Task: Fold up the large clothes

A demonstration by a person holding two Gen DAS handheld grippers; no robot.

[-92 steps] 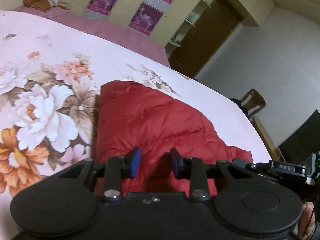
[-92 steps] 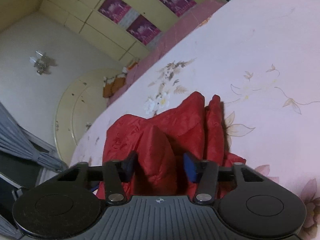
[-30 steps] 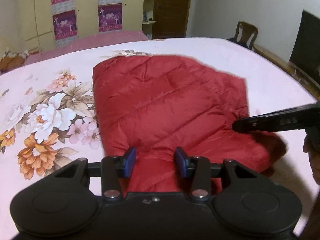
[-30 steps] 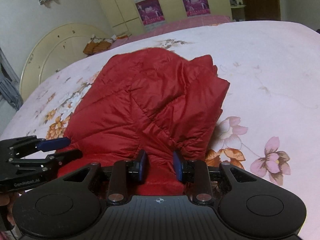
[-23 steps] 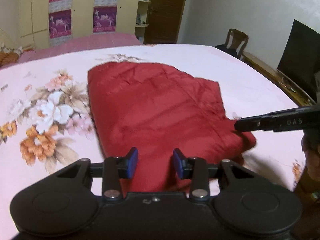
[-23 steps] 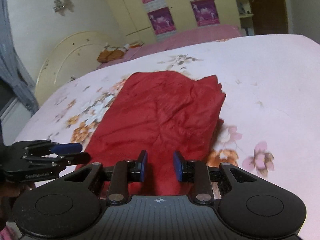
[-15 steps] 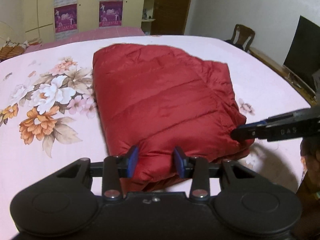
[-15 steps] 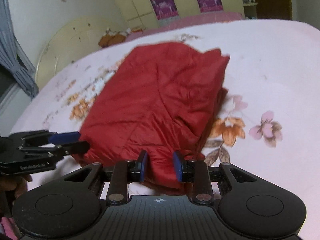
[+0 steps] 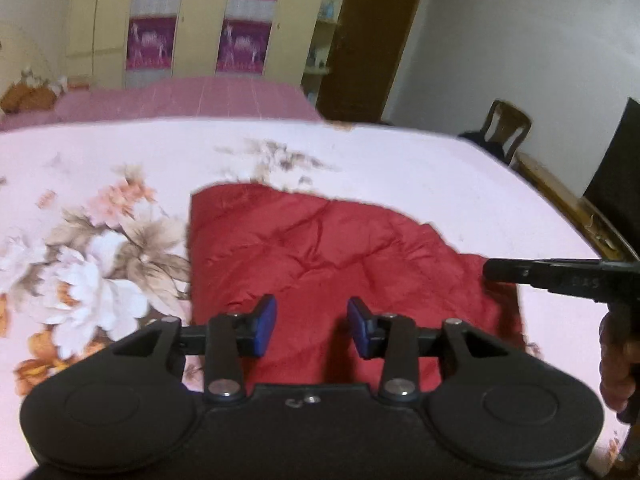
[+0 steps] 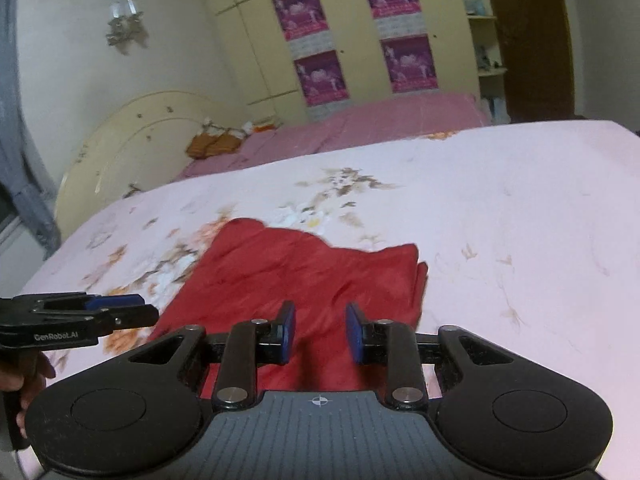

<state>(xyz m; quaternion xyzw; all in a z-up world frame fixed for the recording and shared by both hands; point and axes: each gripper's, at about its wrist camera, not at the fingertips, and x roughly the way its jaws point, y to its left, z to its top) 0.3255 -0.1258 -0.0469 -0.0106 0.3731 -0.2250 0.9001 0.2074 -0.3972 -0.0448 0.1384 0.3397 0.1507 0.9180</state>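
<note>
Both tongs empty above folded red jacket on bed.

Left tongs (image 9: 311,327) parted, nothing between the pads; right tongs (image 10: 320,333) likewise parted, holding nothing. Red jacket (image 9: 328,264) lies folded flat, lower centre of both frames, on the floral bed sheet (image 9: 100,184). Looks nearly done, likely a release or final tidy step: keep the tongs clear of the fabric so no layer drags, and press the loose edge at right-hand side flat. No containers visible. Wardrobe (image 10: 360,36) upper centre, chair (image 9: 506,130) right.
</note>
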